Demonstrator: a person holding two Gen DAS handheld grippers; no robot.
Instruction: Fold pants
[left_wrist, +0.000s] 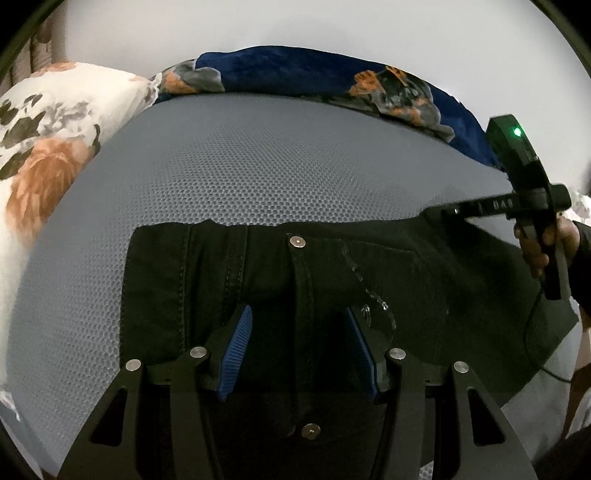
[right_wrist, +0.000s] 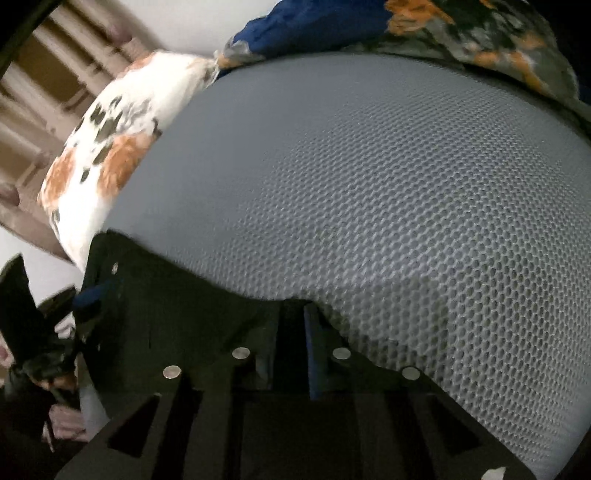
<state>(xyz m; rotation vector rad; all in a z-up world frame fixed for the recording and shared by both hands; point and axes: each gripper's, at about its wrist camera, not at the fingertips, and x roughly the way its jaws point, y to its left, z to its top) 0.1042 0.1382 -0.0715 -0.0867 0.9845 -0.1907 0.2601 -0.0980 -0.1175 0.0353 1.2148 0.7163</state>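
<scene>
We see the left gripper (left_wrist: 299, 347) at lower centre of its own view, blue ribbed pads (left_wrist: 236, 350) spread apart over the fly seam of the black denim pants (left_wrist: 258, 273); whether the pads touch the cloth we cannot tell. The pants lie flat across the lower half of the frame, waistband edge toward the top, silver button (left_wrist: 297, 242) at centre.

In the right wrist view, the right gripper (right_wrist: 291, 332) sits at lower centre, its jaws drawn nearly together on the edge of the pants (right_wrist: 177, 306), pinching the dark fabric. In the left view this gripper (left_wrist: 443, 212) enters from the right edge, held by a hand (left_wrist: 546, 247).

Under the pants lies a grey honeycomb-mesh mattress pad (left_wrist: 240, 170). A white floral pillow (left_wrist: 44, 147) occupies the left edge; a navy floral blanket (left_wrist: 314, 70) runs along the top.
</scene>
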